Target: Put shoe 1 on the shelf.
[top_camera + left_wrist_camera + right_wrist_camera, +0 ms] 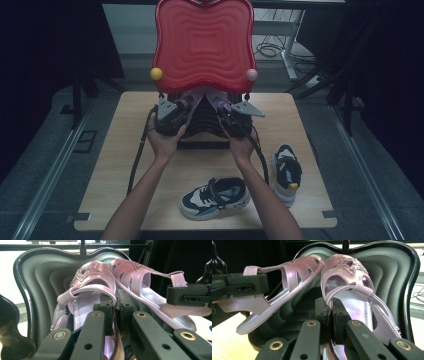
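Observation:
Two pink sandals with glittery star fronts hang over a black case shell (202,125) whose red lid (204,42) stands up behind. My left gripper (116,311) is shut on the side edge of the left pink sandal (92,275); from above, this gripper (186,106) sits at the case's left. My right gripper (329,315) is shut on the side edge of the right pink sandal (347,267), at the case's right (221,107). Each gripper view also shows the other sandal (150,282) (294,272), held at its heel strap by the other gripper. The sandals' toes nearly touch.
The case stands mid-table on a light wooden table (130,130). Two dark blue and white sneakers lie nearer the person, one on its side at front centre (215,197), one at the right (286,172). Cables trail from both grippers. Dark floor surrounds the table.

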`<state>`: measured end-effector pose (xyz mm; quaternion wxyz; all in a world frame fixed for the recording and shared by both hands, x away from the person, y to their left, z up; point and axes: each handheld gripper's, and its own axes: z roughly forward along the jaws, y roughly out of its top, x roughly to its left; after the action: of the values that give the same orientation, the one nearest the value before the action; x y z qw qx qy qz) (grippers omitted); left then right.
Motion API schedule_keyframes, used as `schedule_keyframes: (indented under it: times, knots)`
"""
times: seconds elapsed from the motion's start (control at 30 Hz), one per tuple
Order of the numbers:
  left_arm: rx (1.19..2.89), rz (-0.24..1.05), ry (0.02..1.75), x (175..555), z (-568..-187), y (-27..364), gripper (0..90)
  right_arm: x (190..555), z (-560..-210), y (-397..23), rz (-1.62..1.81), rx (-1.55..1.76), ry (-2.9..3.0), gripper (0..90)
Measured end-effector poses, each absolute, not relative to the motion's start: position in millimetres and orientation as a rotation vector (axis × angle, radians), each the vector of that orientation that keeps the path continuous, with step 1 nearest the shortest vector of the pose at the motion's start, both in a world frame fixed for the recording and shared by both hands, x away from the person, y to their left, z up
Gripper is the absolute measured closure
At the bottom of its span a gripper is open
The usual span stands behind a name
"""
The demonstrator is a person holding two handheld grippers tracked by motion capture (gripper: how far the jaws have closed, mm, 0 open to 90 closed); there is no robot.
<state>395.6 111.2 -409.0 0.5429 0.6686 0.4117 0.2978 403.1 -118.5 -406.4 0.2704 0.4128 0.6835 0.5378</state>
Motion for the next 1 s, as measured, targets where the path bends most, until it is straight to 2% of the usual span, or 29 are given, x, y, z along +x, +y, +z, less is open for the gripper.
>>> schedule_keyframes:
  times: [1.0]
  knots:
    - [1.603, 0.768, 0.965, 413.7, -424.6, 101.4, 84.2, 425.5, -417.3, -106.4, 1.351, 1.101, 1.859, 84.8]
